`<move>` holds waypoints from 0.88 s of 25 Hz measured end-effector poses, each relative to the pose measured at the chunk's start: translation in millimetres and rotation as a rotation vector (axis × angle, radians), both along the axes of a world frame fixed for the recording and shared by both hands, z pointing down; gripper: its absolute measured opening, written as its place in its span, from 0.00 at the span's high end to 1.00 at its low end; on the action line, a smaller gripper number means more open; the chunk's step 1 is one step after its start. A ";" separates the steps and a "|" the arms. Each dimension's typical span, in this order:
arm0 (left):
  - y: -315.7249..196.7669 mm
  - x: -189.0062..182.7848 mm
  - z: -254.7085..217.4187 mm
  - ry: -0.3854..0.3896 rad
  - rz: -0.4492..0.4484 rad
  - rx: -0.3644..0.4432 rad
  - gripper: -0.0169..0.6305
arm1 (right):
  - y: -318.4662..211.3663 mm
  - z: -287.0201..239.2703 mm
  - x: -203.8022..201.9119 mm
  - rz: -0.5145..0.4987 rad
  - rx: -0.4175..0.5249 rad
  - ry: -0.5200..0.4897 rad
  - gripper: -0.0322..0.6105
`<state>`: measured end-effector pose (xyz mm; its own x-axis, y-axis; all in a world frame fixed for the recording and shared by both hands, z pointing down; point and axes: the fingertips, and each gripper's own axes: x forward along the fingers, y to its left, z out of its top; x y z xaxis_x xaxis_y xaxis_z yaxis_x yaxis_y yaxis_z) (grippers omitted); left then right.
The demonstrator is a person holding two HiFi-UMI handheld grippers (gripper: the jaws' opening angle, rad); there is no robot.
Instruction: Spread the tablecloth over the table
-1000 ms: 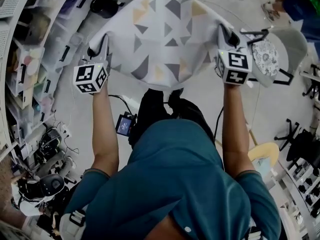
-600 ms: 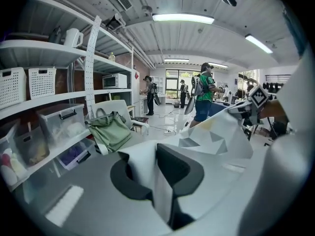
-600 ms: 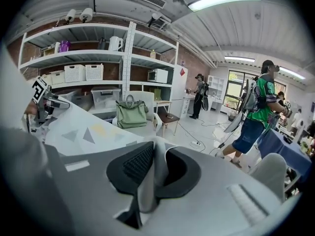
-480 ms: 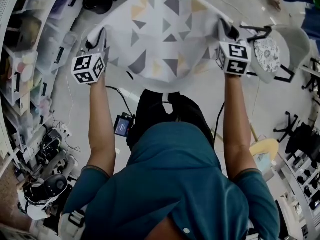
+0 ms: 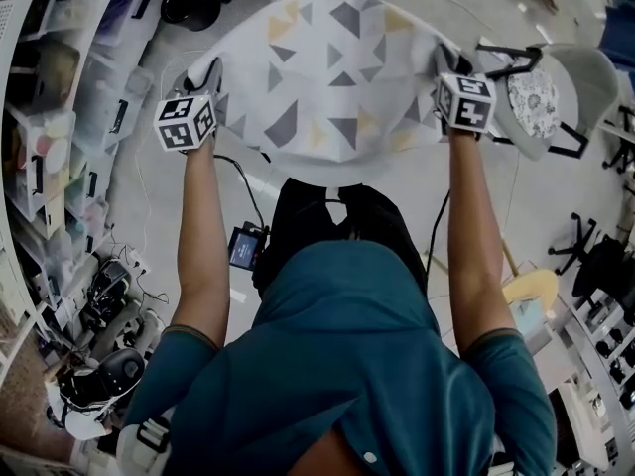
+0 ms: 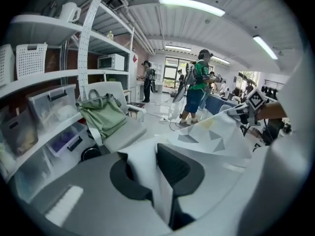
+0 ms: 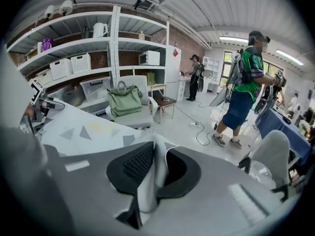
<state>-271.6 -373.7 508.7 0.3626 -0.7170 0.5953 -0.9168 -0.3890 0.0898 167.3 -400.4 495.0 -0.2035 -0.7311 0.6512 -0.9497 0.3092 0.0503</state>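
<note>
- Left gripper (image 5: pixel 210 75), right gripper (image 5: pixel 443 62): each clamped on a near corner of the cloth (image 5: pixel 327 77).
- Cloth lies ahead of both; held edge runs left–right between them.

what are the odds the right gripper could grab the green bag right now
Probably not: the right gripper is shut on the tablecloth, and the green bag sits on a chair beyond it.

Fluorescent ceiling strips (image 6: pixel 192 5) above and ahead of the left gripper (image 6: pixel 158 176) light the room brightly and evenly. Both gripper views curve into black corners; the head view is dimmer.
</note>
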 end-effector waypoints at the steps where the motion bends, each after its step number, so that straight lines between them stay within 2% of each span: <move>1: 7.9 -4.2 11.7 0.007 -0.015 -0.022 0.93 | 7.4 11.0 5.4 0.015 -0.016 0.001 0.89; 6: 35.7 -32.5 56.1 0.016 -0.090 -0.103 0.93 | 30.9 50.6 31.0 0.077 -0.044 -0.020 0.89; 14: 83.4 -81.3 128.2 -0.012 -0.219 -0.239 0.56 | 53.2 109.1 71.4 0.120 -0.151 -0.205 0.82; 18: 133.3 -98.0 151.6 -0.034 -0.286 -0.272 0.50 | 95.7 126.8 91.6 0.174 -0.184 -0.252 0.77; 22: 151.8 -103.3 159.4 -0.039 -0.352 -0.285 0.48 | 126.7 148.7 109.7 0.215 -0.252 -0.210 0.68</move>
